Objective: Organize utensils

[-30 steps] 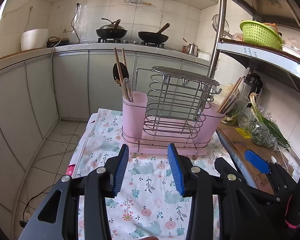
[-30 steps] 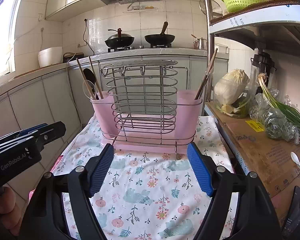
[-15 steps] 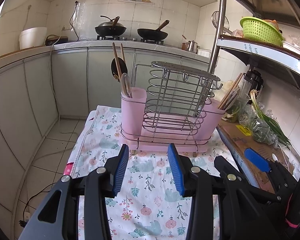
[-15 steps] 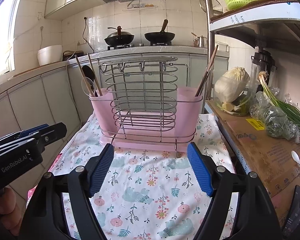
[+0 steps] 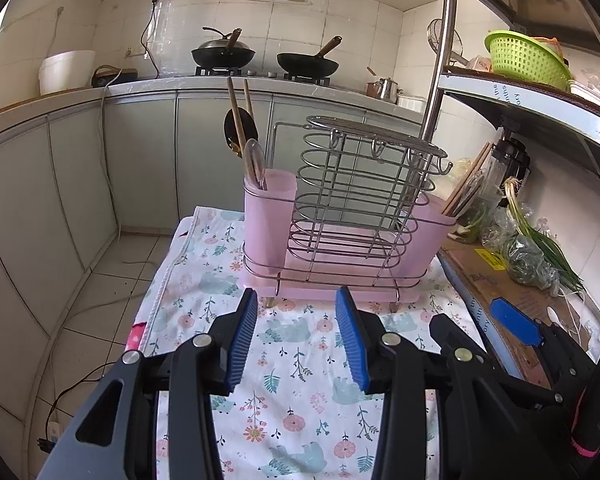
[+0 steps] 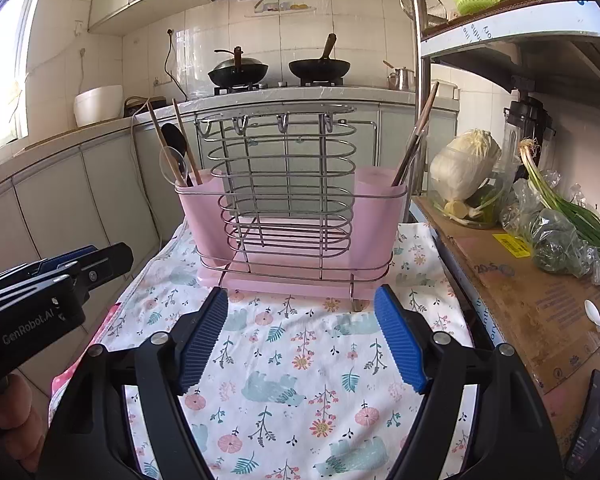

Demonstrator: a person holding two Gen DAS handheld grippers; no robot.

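A flowered cloth (image 6: 300, 360) covered the worktop in a tiled kitchen, with the rack (image 6: 288, 216) of utensils standing at its far end. Floor dropped away left of the cloth's edge and a carton (image 6: 540, 308) crowded the right. Both the left tongs (image 5: 296, 336) and right tongs (image 6: 300, 336) hung over bare near cloth, jaws apart and empty.

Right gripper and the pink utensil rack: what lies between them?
Only bare floral cloth between the right gripper and the rack, per the right wrist view.
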